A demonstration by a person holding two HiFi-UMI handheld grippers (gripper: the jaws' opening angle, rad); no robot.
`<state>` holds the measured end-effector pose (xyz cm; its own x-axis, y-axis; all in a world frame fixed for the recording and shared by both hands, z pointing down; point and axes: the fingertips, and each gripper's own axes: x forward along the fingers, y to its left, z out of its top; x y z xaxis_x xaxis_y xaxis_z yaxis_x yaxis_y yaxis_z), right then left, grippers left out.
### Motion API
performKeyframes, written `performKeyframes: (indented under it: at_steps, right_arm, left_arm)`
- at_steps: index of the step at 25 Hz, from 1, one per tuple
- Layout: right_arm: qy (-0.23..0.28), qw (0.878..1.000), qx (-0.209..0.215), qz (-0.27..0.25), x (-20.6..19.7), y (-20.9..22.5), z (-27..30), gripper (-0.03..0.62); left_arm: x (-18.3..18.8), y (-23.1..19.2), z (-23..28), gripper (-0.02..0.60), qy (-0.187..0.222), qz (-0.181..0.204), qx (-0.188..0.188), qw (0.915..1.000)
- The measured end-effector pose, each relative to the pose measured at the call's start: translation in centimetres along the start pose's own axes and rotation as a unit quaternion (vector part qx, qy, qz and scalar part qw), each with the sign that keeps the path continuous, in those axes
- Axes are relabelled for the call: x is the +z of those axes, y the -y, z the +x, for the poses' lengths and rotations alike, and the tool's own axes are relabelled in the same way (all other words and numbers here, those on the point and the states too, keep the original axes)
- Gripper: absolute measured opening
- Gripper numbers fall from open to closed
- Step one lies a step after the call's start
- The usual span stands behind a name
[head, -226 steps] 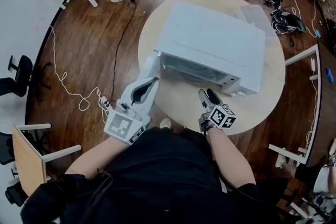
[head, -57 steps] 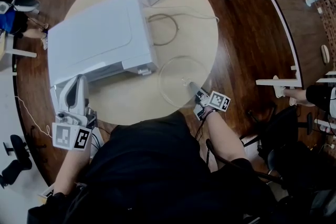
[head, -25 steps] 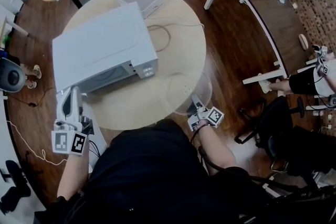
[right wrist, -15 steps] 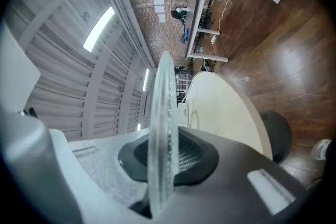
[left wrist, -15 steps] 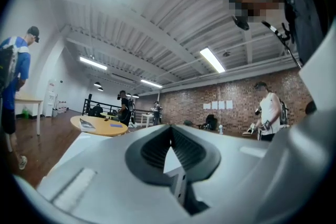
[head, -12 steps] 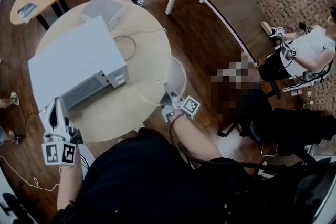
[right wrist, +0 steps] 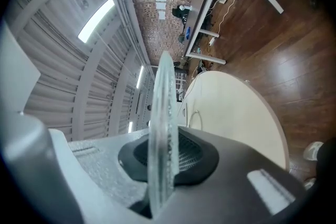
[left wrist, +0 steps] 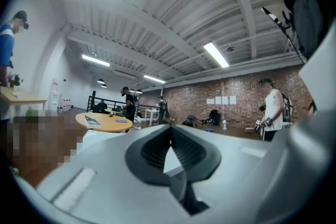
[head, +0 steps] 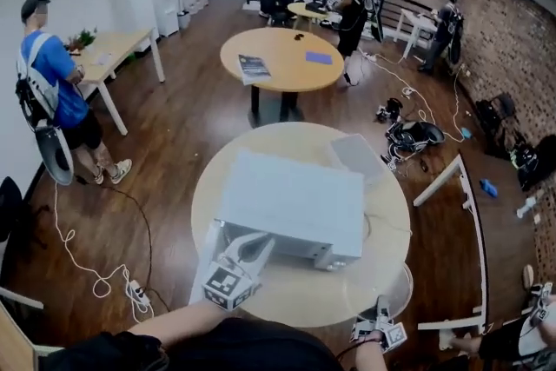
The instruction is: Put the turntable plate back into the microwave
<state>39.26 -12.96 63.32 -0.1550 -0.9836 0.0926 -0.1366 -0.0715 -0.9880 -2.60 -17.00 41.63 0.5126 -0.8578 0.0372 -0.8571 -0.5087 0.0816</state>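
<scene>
**A:** Head view first. What is worrying you?

**B:** The glass turntable plate (head: pixel 396 289) is being pinched by its rim alone. It is hanging off the round table (head: pixel 287 139) at that table's 4 o'clock edge, partly over bare floor. If the grip is slipping at all, the plate is going to pivot or drop. It may also be knocking the table edge or the oven's frame on the way in.

**A:** And the microwave (head: pixel 291 200)?

**B:** It is sitting mid-table. Its door (head: pixel 208 261) seems to be standing open at the body's 7 o'clock corner. The plate is nowhere near the cavity yet.

**A:** How are the hands posing?

**B:** The left gripper (head: pixel 261 244) is pointing towards 1 o'clock, just beside the door. The right gripper (head: pixel 380 310) is sitting low at the microwave's 5 o'clock and pointing towards 12.

**A:** Left gripper view?

**B:** It is looking level across the room. Its jaws are meeting at the tips and gripping nothing, with the white oven showing through the gap behind them.

**A:** Right gripper view?

**B:** The jaws are clamping on the plate (right wrist: pixel 160 113). The plate is standing edge-on and rising towards 12 o'clock, while the table is lying at 2 o'clock. The camera looks rolled onto its side, so I judge the plate is riding roughly flat.
</scene>
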Motion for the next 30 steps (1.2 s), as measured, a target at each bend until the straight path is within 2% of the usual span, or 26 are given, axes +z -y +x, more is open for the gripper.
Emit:
performKeyframes:
  at_steps: [6, 11, 14, 21, 27, 30]
  right_arm:
    - [0.01, 1.0, -0.003, -0.001, 0.2, -0.1, 1.3, 0.028]
    - [0.013, 1.0, 0.005, 0.003, 0.9, 0.3, 1.4, 0.028]
    - [0.009, 1.0, -0.006, -0.003, 1.3, 0.4, 1.0, 0.028]
    - [0.031, 1.0, -0.003, 0.002, 1.6, 1.2, -0.3, 0.028]
    - [0.027, 1.0, 0.001, -0.001, 0.1, 1.0, -0.8, 0.028]
    - [0.026, 1.0, 0.005, -0.001, -1.0, 0.7, -1.0, 0.028]
  left_arm:
    - [0.4, -3.9, -2.2, 0.003, 0.007, 0.021, 0.049, 0.9986]
    - [0.9, -5.3, -4.1, 0.003, 0.016, 0.035, 0.085, 0.9956]
    - [1.0, -5.5, -5.1, 0.003, 0.012, 0.038, 0.103, 0.9939]
    - [1.6, -6.0, -6.7, 0.003, 0.02, 0.042, 0.123, 0.9913]
    - [1.8, -6.0, -7.4, 0.003, 0.027, 0.029, 0.109, 0.9933]
    - [2.4, -6.9, -8.4, 0.003, 0.024, 0.028, 0.119, 0.9922]
